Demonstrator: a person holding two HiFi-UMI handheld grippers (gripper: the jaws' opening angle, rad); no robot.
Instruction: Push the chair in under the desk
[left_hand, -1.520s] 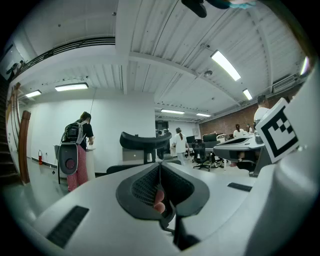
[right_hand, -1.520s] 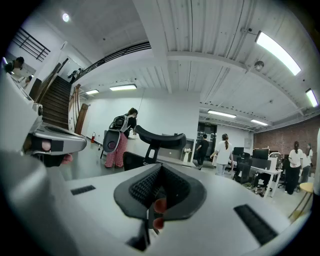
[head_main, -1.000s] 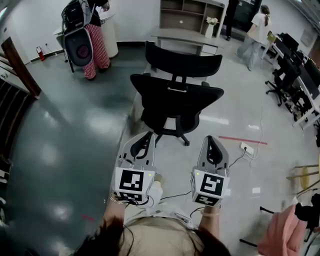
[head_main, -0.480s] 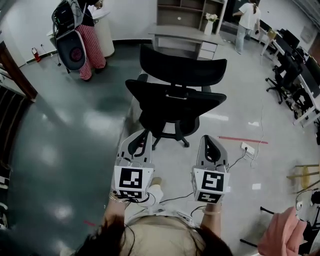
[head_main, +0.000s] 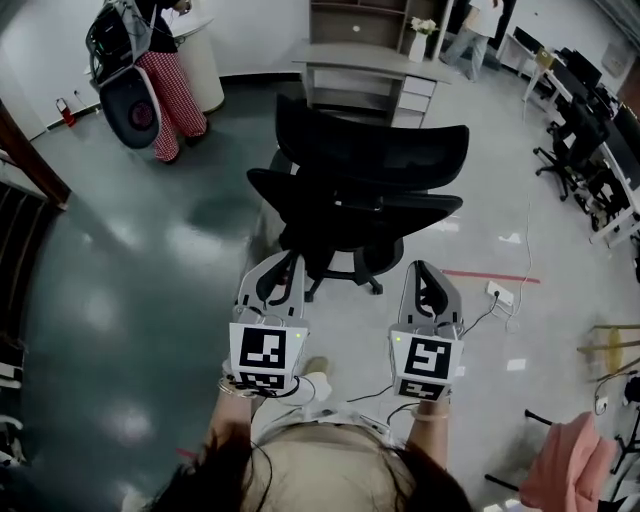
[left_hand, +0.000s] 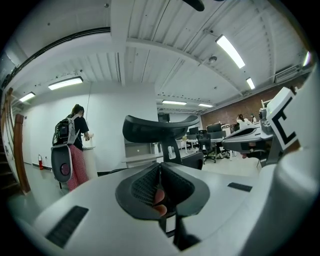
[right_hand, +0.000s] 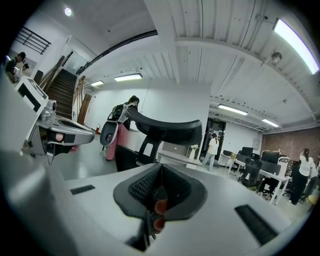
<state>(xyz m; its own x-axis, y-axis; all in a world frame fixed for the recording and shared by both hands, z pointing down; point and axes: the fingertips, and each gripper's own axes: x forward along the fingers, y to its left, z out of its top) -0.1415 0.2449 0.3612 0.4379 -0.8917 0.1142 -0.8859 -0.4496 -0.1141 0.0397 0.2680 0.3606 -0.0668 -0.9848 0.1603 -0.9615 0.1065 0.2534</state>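
Two tones are seen in the glossy floor (head_main: 120, 300): dark grey-green at the left of the frame, pale grey at the right. An open office is shown, with a grey desk (head_main: 370, 62) at the top centre, a shelf unit (head_main: 360, 18) behind it, workstations (head_main: 600, 150) along the right edge and a person with a backpack (head_main: 150, 70) at the upper left. The black office chair (head_main: 360, 195) is seen from behind, with a curved headrest, a wide curved back and a castor base; it is placed at the centre, just below the desk. Lower in the frame, the left gripper (head_main: 284, 262) and the right gripper (head_main: 426, 270) are pointed at its back, each with jaws closed on nothing; contact with the chair cannot be made out
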